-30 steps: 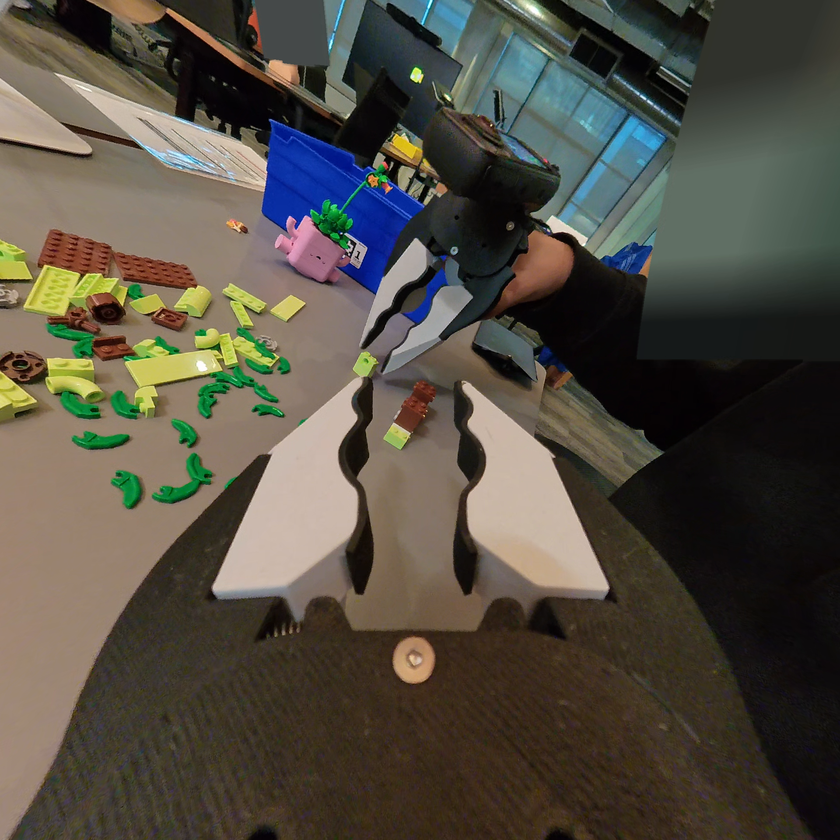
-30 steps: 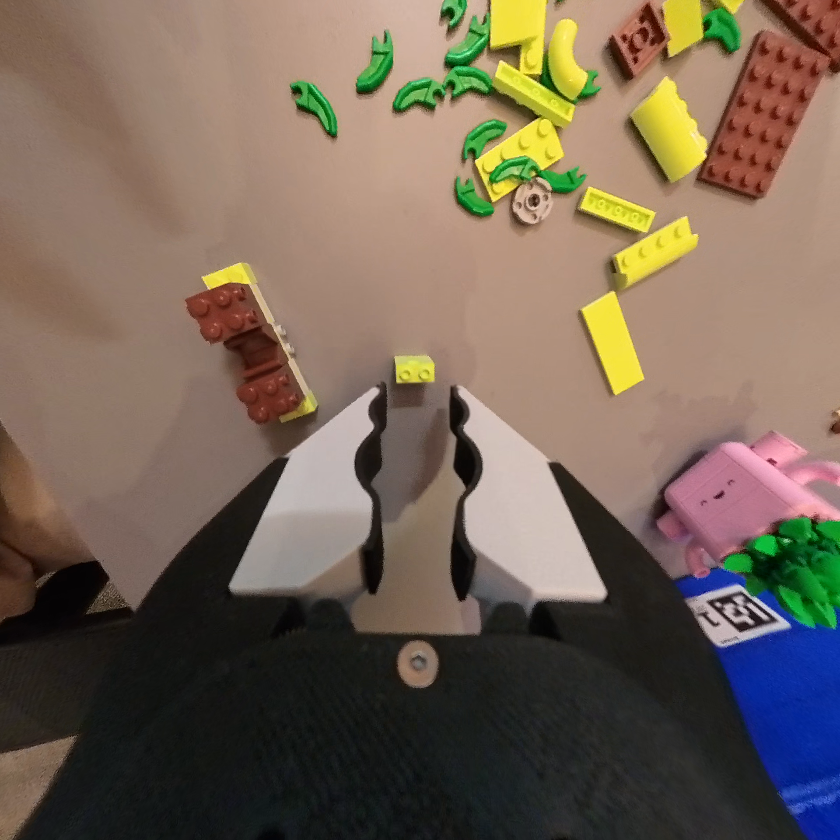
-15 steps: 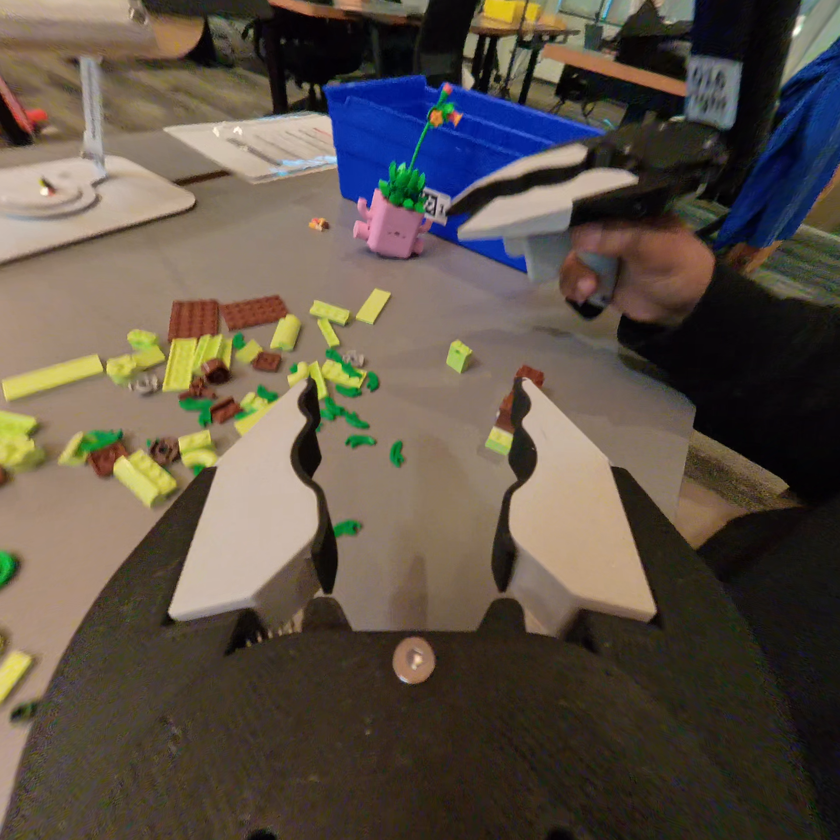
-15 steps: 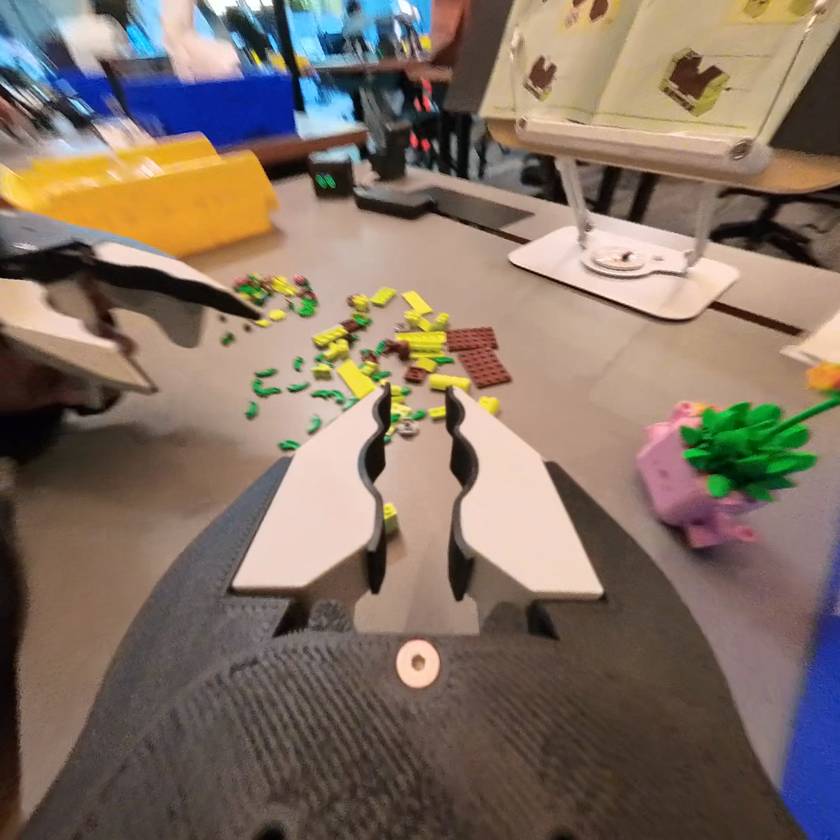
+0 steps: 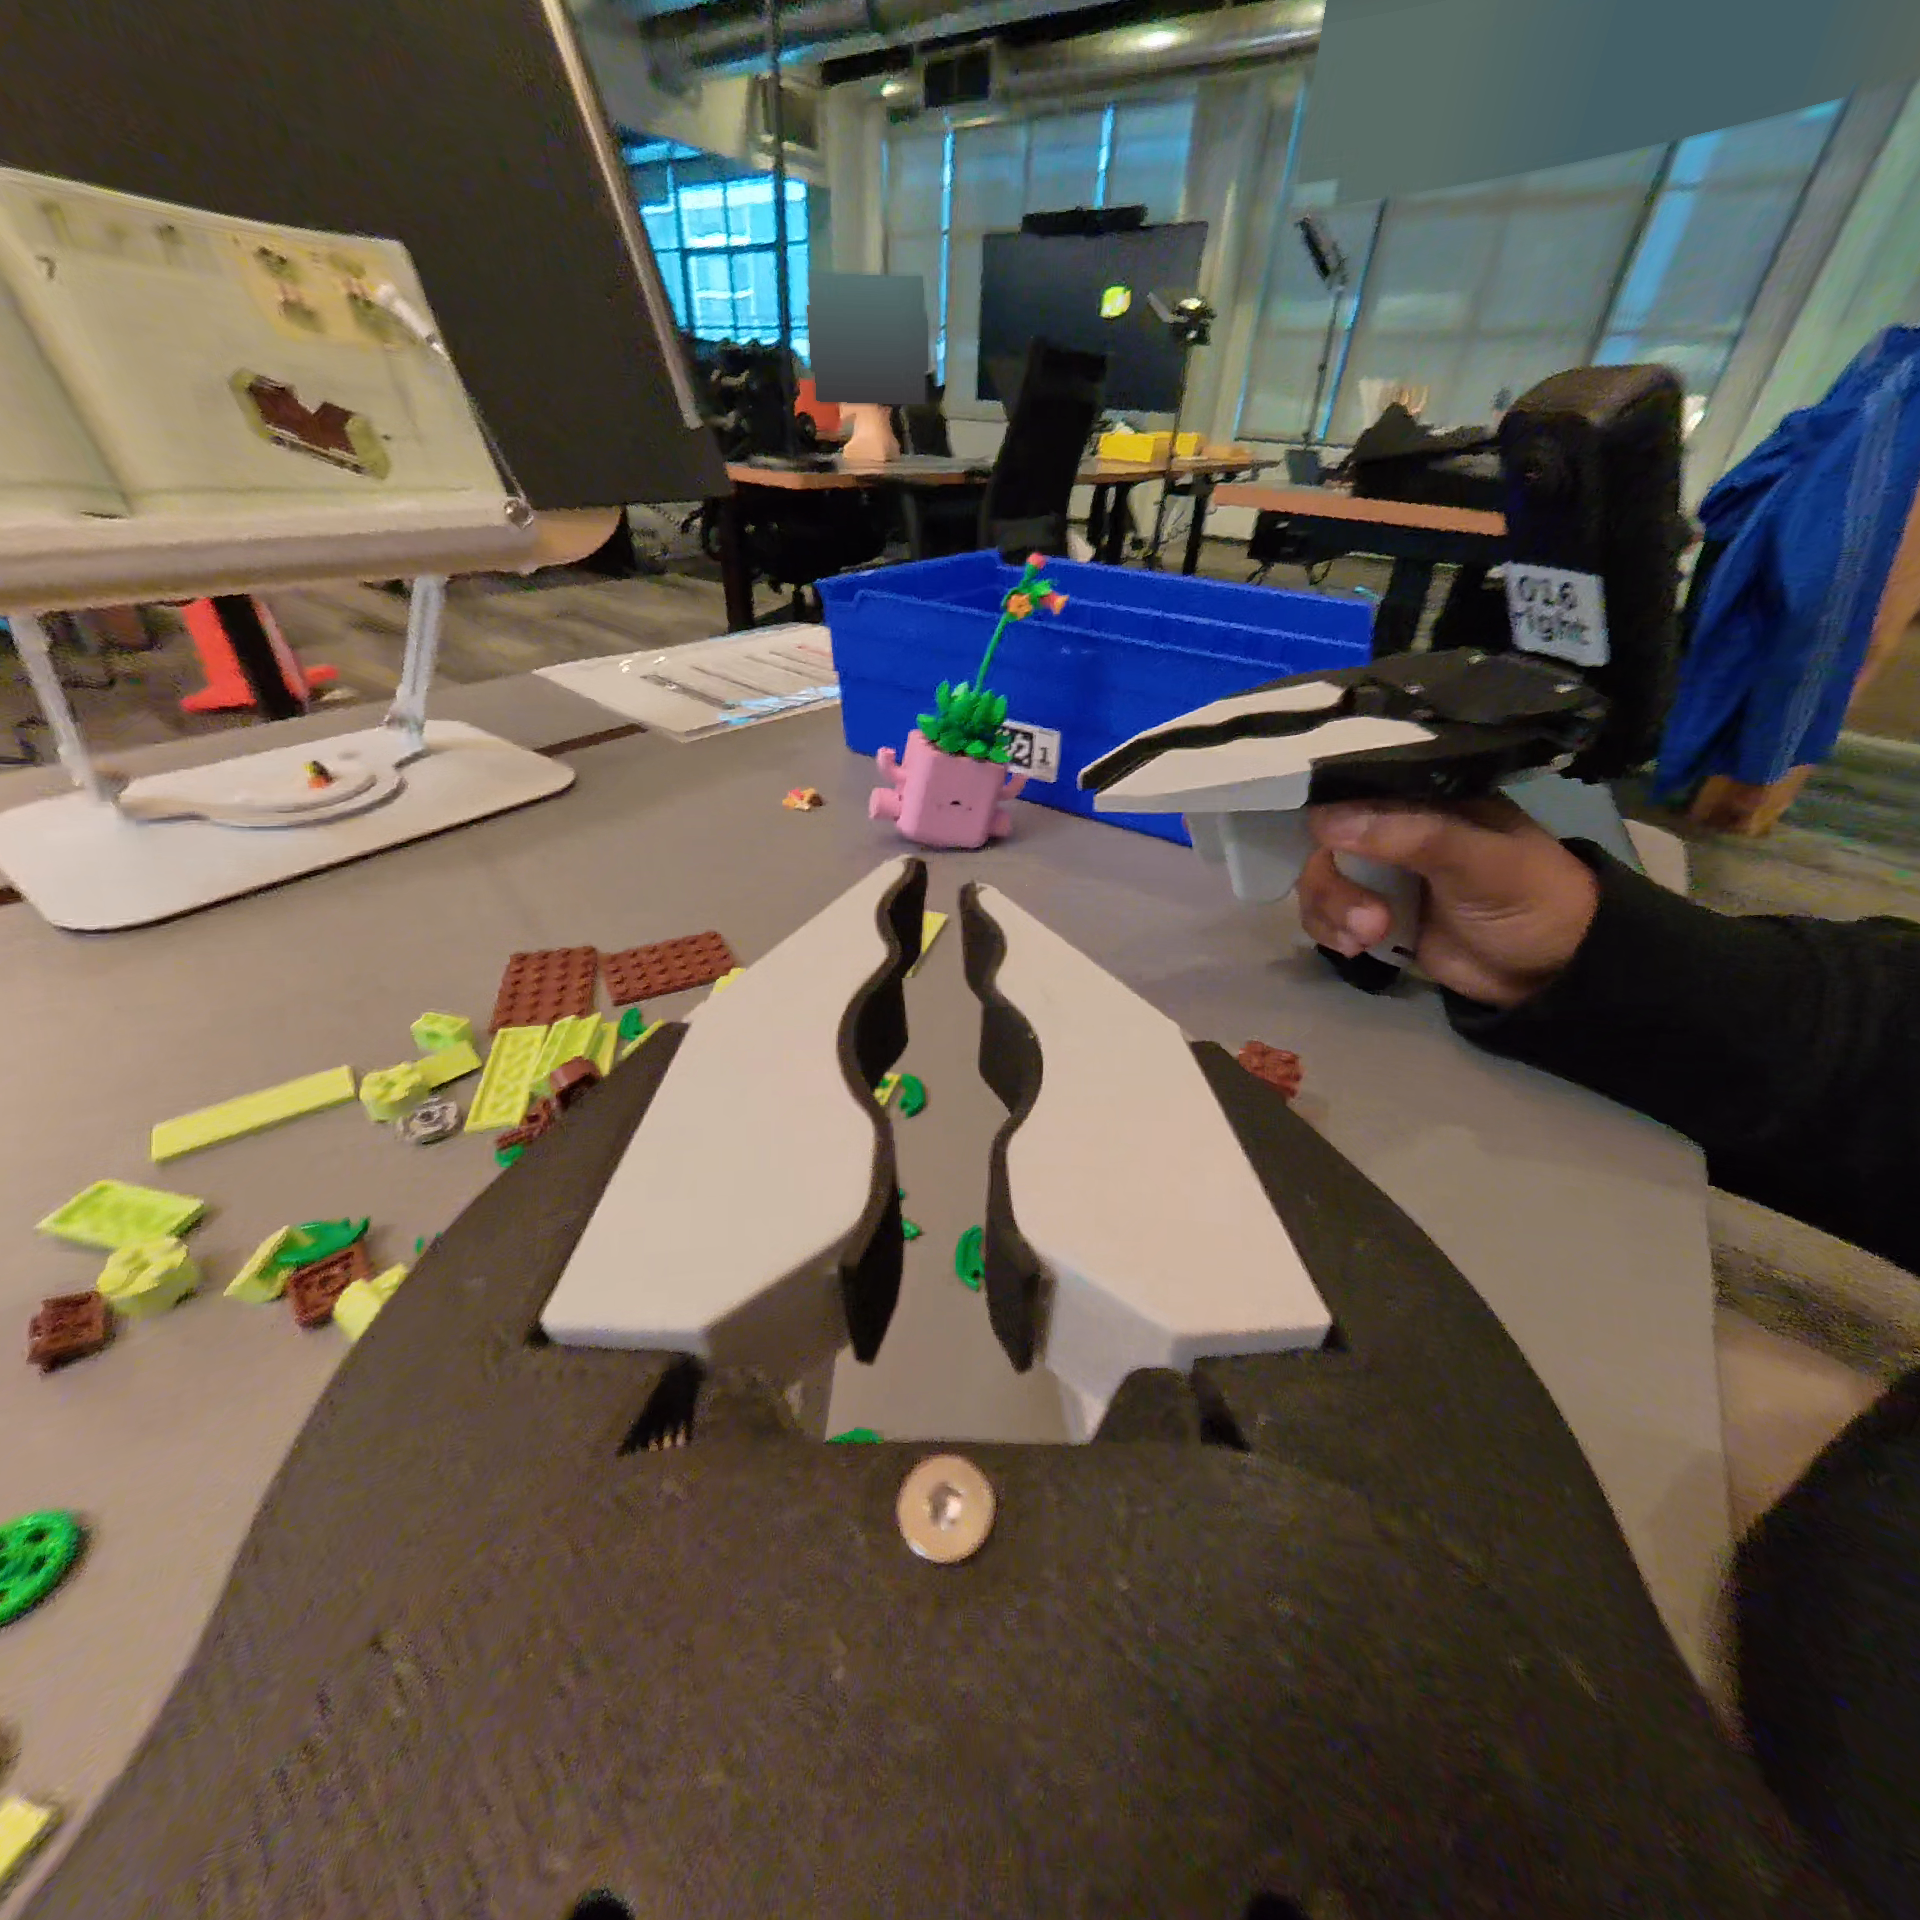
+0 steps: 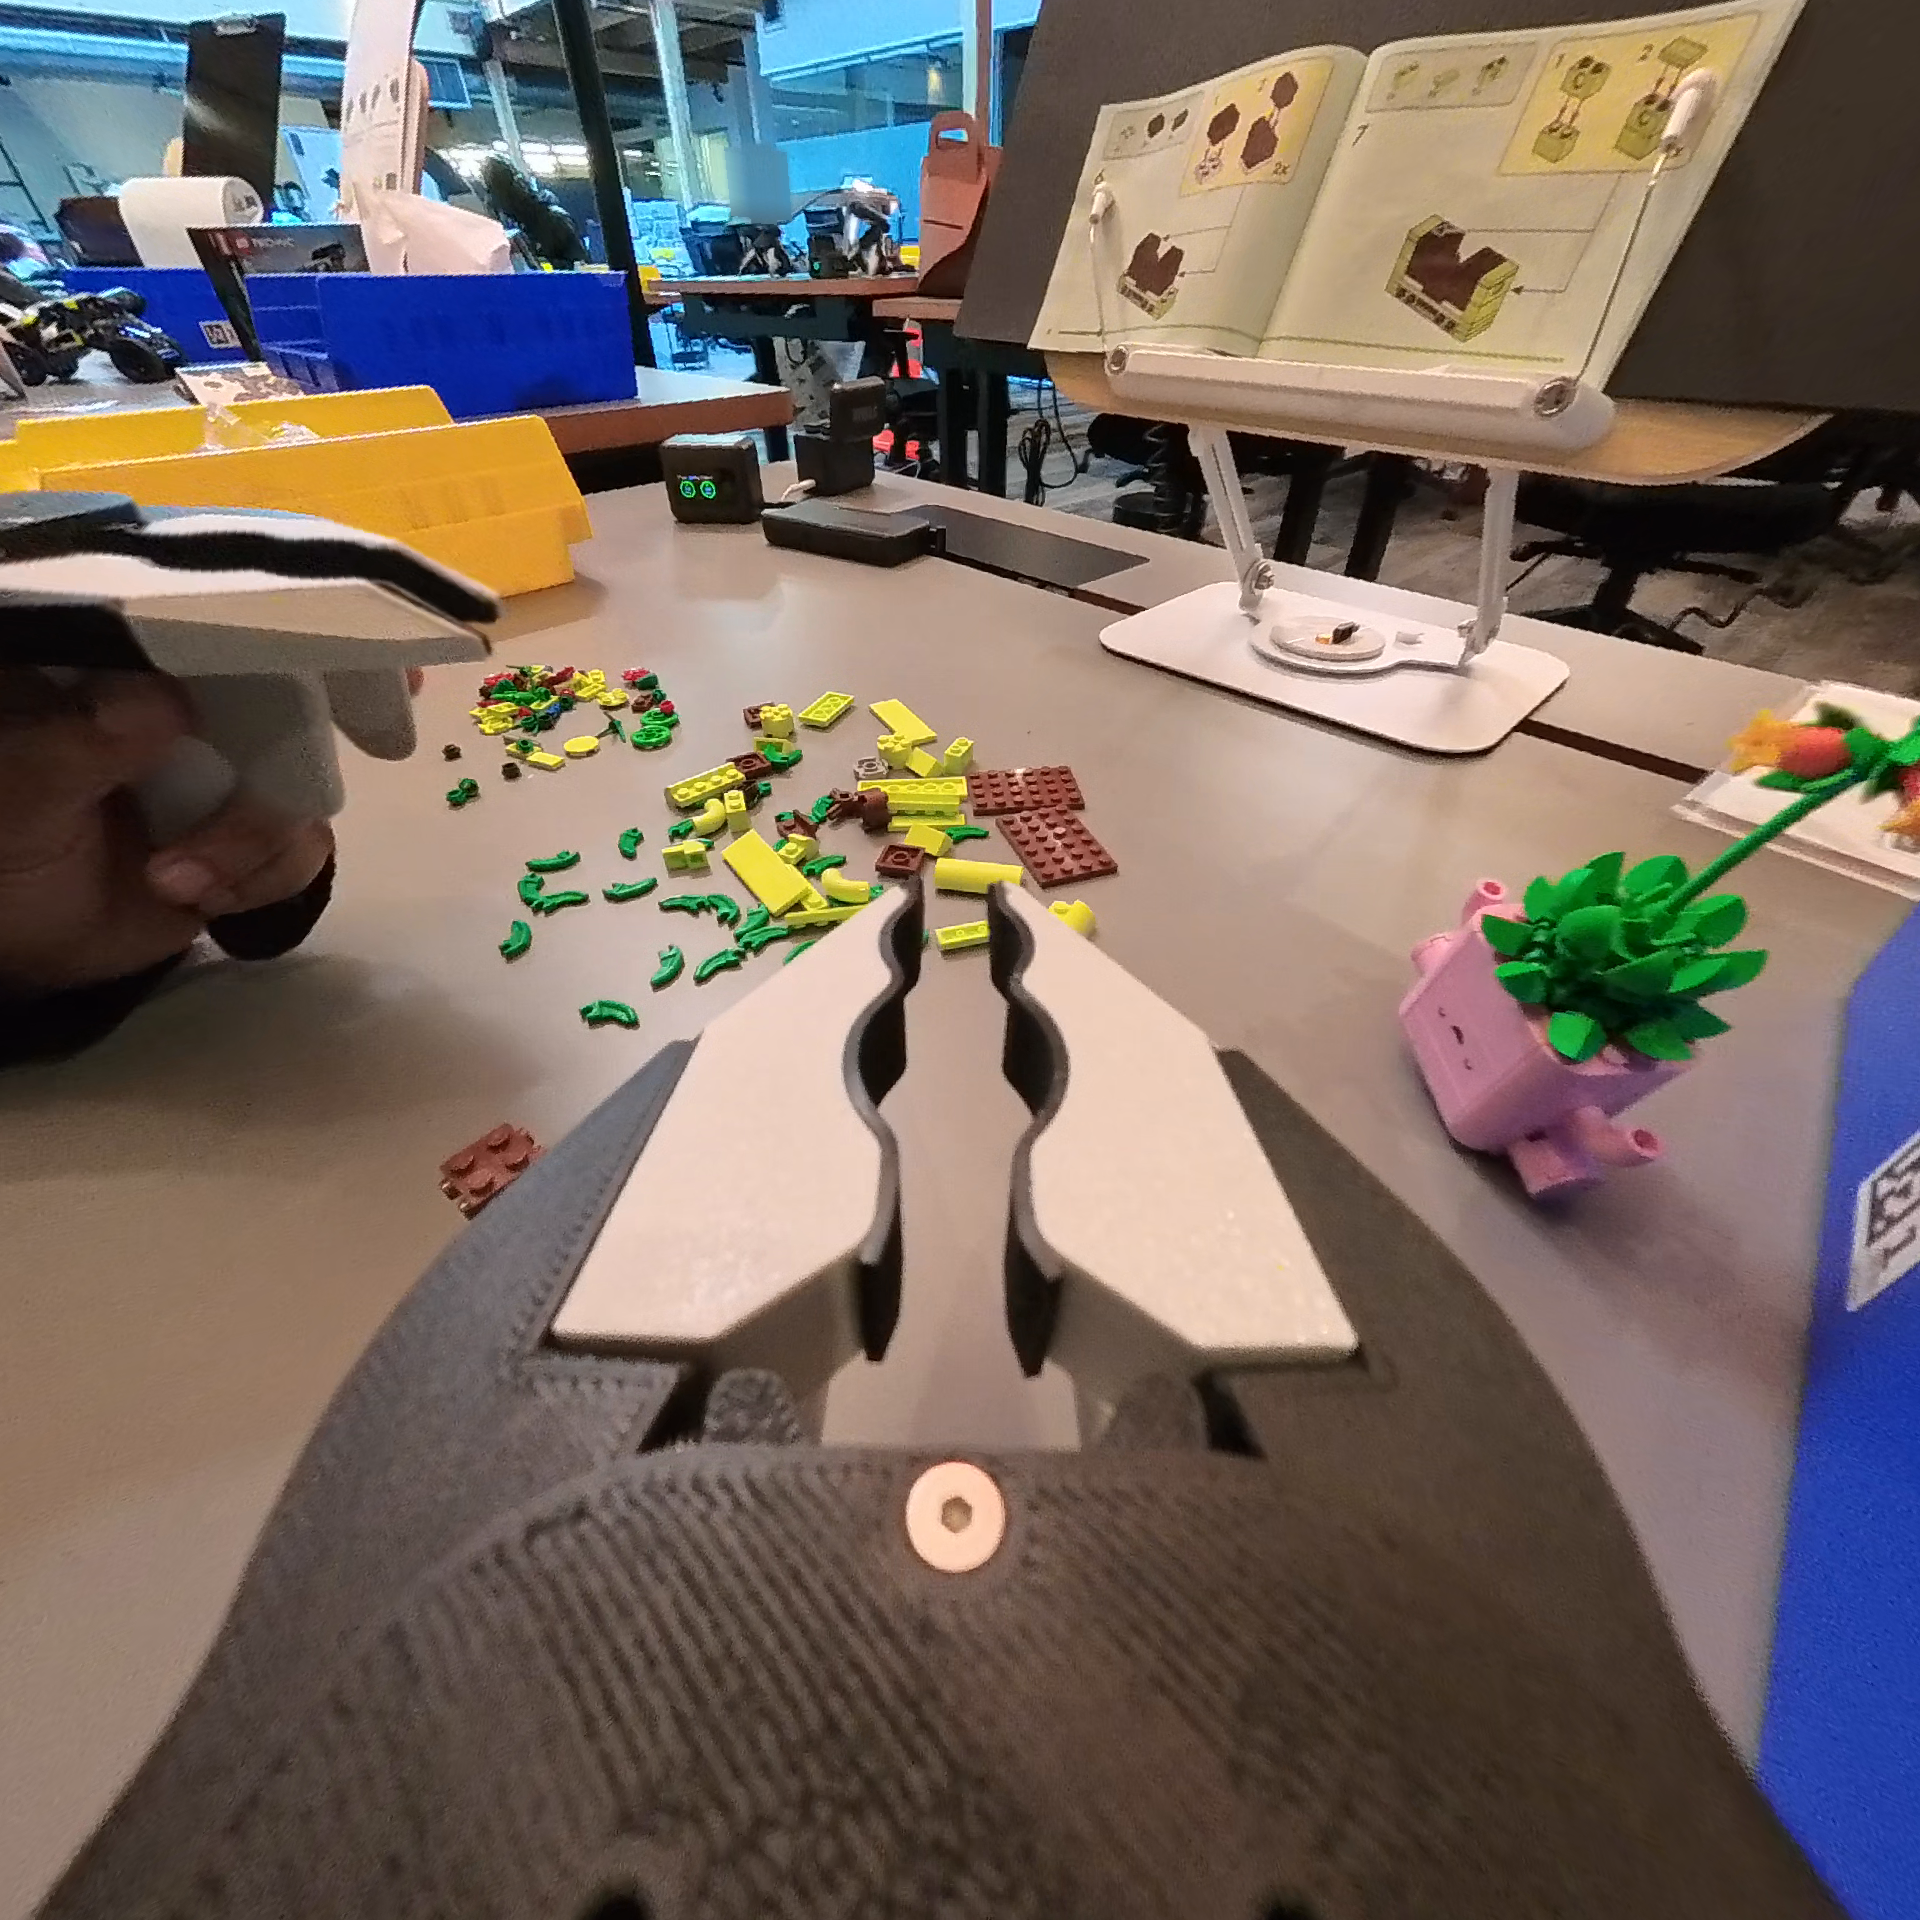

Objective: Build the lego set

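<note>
Open-plan office behind; grey table (image 6: 1299,831) strewn with pieces. Instruction booklet on white stand (image 6: 1382,187) at one o'clock: worth consulting before picking. Lime, green and brown lego pieces (image 6: 831,821) at twelve o'clock. Left gripper (image 5: 940,899) and right gripper (image 6: 956,899) raised, jaws slightly parted, empty. Small brown sub-assembly (image 6: 488,1164) at nine o'clock, probably next.
</note>
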